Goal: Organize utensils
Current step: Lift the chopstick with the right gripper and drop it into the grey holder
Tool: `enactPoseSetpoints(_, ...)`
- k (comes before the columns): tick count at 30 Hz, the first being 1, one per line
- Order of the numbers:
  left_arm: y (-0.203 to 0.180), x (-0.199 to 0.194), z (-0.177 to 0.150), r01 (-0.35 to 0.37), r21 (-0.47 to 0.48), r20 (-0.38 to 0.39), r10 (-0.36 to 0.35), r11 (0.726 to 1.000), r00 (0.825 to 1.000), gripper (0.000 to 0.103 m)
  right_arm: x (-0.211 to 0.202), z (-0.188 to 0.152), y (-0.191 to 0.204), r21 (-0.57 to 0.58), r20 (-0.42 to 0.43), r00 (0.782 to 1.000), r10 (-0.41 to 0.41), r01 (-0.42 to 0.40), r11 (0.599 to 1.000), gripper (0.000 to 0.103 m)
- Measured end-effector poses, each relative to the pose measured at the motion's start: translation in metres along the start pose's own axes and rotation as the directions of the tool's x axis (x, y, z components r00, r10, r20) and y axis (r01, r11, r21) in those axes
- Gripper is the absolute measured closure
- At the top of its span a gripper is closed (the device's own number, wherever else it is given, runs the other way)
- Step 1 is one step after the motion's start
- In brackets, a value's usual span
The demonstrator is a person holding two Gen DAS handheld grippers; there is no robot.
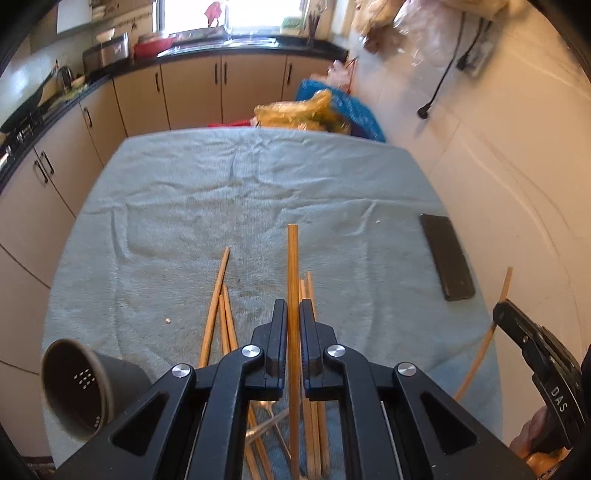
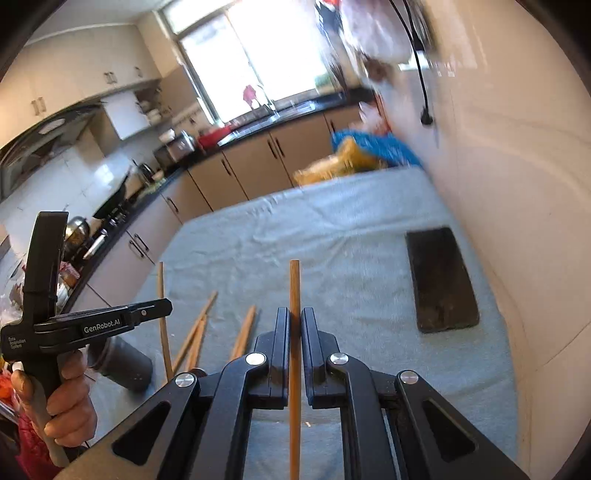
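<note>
Only left view shows holder — toppled, spare chopsticks nearby

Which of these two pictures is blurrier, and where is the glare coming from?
Right wrist view is blurrier: the phone and far wall smear, though its tool stays sharp. Left wrist view is mostly crisp. In both, the window is blown out white, and the fisheye lens bends the table edge.

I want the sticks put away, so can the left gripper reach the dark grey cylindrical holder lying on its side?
Probably yes: the left gripper, shut on a wooden chopstick, hangs close beside the dark grey cylindrical holder, whose open mouth faces it with nothing between.
</note>
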State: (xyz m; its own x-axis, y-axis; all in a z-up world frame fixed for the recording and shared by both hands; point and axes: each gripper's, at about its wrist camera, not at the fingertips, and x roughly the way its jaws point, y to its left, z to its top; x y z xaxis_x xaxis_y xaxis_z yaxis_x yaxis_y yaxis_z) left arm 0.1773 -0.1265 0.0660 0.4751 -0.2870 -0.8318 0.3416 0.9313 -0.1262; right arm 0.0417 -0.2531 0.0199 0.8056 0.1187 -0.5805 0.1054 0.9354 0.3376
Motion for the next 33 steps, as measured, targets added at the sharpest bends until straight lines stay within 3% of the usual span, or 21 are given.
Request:
enactPoseSetpoints(8, -0.002, -0.052, -0.021, 0.025, 0.017, 0.091, -0.027, 1.000, 0.995, 0.097, -0.034, -0.008, 0.020, -0.041, 0.080, 0.997, 0.014, -0.011, 0.999, 0.097)
enactPoseSetpoints(21, 0.016, -0.098, -0.036, 0.049, -0.008, 0.160, -0.047, 0.999, 0.986, 0.097, -0.063, -0.009, 0.057, -0.114, 0.177, 0.984, 0.015, 0.005, 0.994, 0.097)
enactPoseSetpoints(33, 0.030, -0.136, -0.039, 0.042, -0.024, 0.225, -0.035, 0.999, 0.974, 0.097, -0.076, -0.001, 0.088, -0.163, 0.205, 0.978, 0.037, -0.003, 0.987, 0.097)
